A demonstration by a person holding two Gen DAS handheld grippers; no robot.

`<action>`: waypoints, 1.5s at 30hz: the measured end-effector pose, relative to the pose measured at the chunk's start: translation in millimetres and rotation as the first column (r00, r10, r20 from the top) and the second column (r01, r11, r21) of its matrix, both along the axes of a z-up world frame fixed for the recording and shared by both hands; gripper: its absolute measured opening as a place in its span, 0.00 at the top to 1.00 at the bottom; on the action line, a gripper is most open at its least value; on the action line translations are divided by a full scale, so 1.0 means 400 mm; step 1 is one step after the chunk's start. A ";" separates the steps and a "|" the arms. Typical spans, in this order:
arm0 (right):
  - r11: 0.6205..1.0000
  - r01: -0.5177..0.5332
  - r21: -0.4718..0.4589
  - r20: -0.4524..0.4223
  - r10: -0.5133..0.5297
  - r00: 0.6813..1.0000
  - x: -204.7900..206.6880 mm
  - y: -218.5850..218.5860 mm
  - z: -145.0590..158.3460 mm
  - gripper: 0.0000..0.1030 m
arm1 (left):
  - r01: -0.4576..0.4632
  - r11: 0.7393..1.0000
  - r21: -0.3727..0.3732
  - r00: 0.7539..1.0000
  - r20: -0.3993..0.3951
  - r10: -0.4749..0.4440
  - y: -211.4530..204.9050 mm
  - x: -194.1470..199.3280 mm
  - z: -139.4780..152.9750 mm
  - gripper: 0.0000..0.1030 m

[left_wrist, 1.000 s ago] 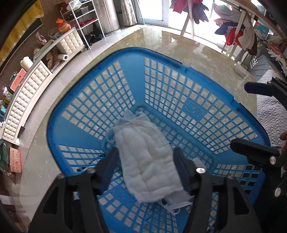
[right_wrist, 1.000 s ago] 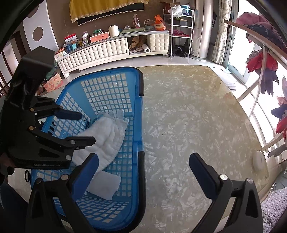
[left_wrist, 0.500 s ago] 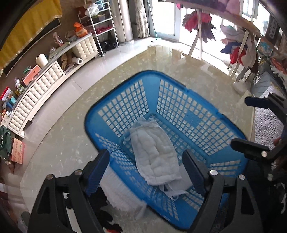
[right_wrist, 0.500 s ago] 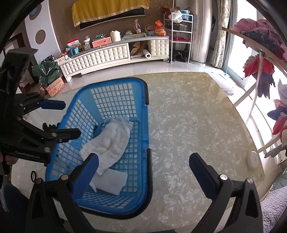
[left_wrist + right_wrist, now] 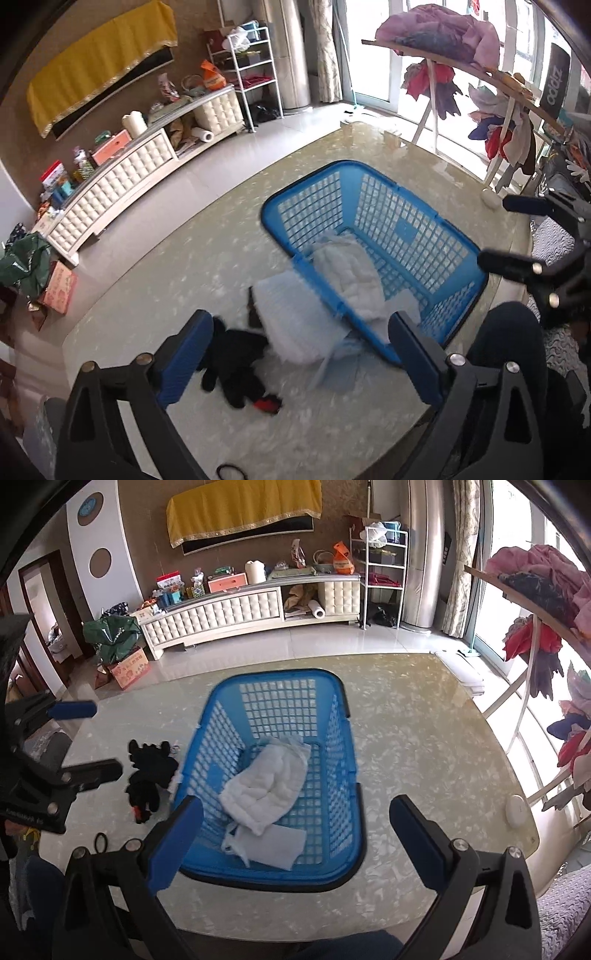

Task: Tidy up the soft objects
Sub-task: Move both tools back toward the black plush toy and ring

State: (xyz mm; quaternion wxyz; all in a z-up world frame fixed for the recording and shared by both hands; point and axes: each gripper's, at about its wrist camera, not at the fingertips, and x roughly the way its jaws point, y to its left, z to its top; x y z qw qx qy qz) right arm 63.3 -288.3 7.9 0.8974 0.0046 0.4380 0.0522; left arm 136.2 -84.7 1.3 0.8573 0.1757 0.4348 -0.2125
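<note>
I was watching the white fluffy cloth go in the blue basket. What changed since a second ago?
The left tool pulled up and back from the blue basket; its jaws have just been opening, nothing between them. The white cloth it straddled now lies let go inside. The right tool rose a little, open. Basket, flat cloth and table stayed put.

Both tongs, left [image 5: 301,363] and right [image 5: 295,843], have black triangular frames with silver screws and blue finger pads [image 5: 173,845]. The person wears dark blue trousers [image 5: 506,343].
</note>
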 end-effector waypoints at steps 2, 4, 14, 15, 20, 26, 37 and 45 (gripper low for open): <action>1.000 -0.004 0.008 0.007 0.004 1.000 -0.008 0.019 0.009 0.02 | -0.009 1.000 -0.003 1.000 0.004 0.009 0.025 -0.023 0.010 0.07; 1.000 -0.016 0.014 0.015 0.016 1.000 -0.016 0.037 0.013 0.02 | -0.018 1.000 -0.005 1.000 0.012 0.018 0.052 -0.042 0.019 0.07; 0.993 -0.115 0.004 0.008 0.115 0.993 -0.024 0.162 -0.006 0.02 | -0.124 0.992 -0.037 0.992 0.034 0.125 0.211 -0.140 0.038 0.00; 0.992 -0.126 0.002 0.004 0.126 0.992 -0.027 0.174 -0.009 0.02 | -0.138 0.990 -0.038 0.990 0.032 0.139 0.230 -0.145 0.033 0.00; 0.983 -0.185 0.000 -0.007 0.185 0.983 -0.022 0.247 -0.022 0.02 | -0.190 0.981 -0.031 0.982 0.002 0.190 0.307 -0.166 -0.003 0.00; 0.972 -0.233 -0.003 -0.022 0.233 0.972 -0.003 0.312 -0.034 0.02 | -0.238 0.970 -0.050 0.970 -0.059 0.235 0.399 -0.185 -0.051 0.00; 0.947 -0.320 0.021 -0.108 0.320 0.941 0.062 0.433 -0.113 0.02 | -0.316 0.946 -0.074 0.936 -0.184 0.299 0.522 -0.182 -0.151 0.00; 0.933 -0.359 0.015 -0.185 0.356 0.916 0.108 0.508 -0.183 0.02 | -0.325 0.943 -0.067 0.920 -0.255 0.299 0.560 -0.152 -0.238 0.00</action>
